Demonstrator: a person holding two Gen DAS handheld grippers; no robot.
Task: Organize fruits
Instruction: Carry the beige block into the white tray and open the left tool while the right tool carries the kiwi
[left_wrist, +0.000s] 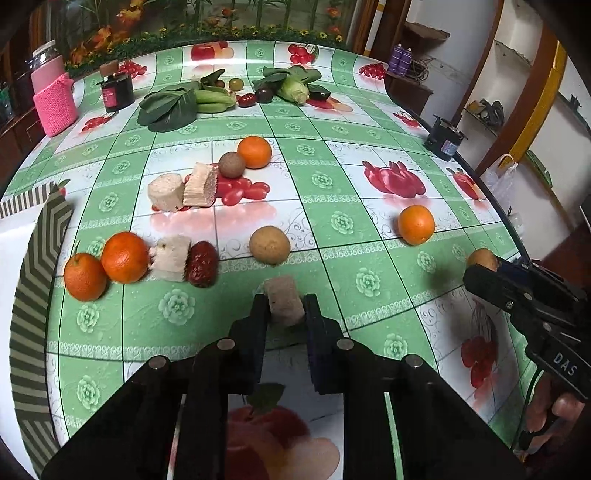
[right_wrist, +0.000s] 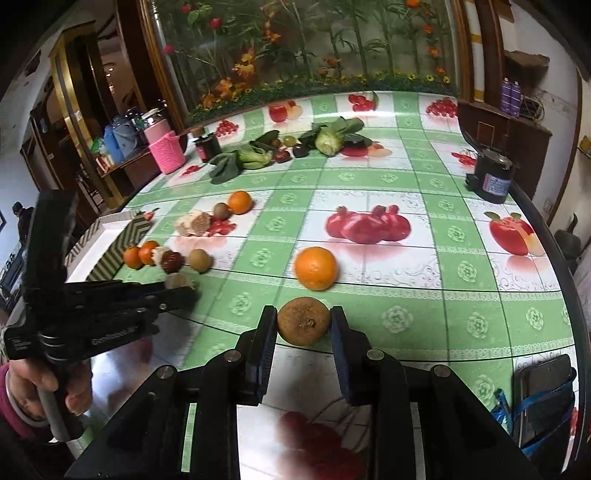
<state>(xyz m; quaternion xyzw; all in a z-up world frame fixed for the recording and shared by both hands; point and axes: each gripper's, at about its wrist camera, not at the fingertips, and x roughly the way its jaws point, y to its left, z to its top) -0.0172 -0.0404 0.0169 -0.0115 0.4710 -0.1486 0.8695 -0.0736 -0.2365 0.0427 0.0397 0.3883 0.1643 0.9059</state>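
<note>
Both hand-held grippers have closed on produce at the near edge of a bench (left_wrist: 332, 184) covered in a green, fruit-printed cloth. In the left wrist view, the left hand-held gripper (left_wrist: 286, 301) pinches a pale cut chunk (left_wrist: 285, 301) at lower centre of the frame, the jaws drawn tight against its two sides; the chunk's long axis runs away from the camera, in line with the fingers. In the right wrist view, the right hand-held gripper (right_wrist: 303, 321) holds a round brown fruit (right_wrist: 303, 320) at lower centre, stem end facing the lens, both pads against its flanks.

The row being built lies in the left-centre of the left view: two oranges (left_wrist: 107, 264), a white chunk (left_wrist: 170, 258) and a red date (left_wrist: 201, 264) touching side by side, with another brown fruit (left_wrist: 269, 244) just to their right. That row sits ahead and to the left of the left gripper, which is plainly the nearer of the two; the right gripper would have to cross the whole frame. A loose orange (right_wrist: 316, 267) rests just beyond the right gripper's load, well apart from the row.
</note>
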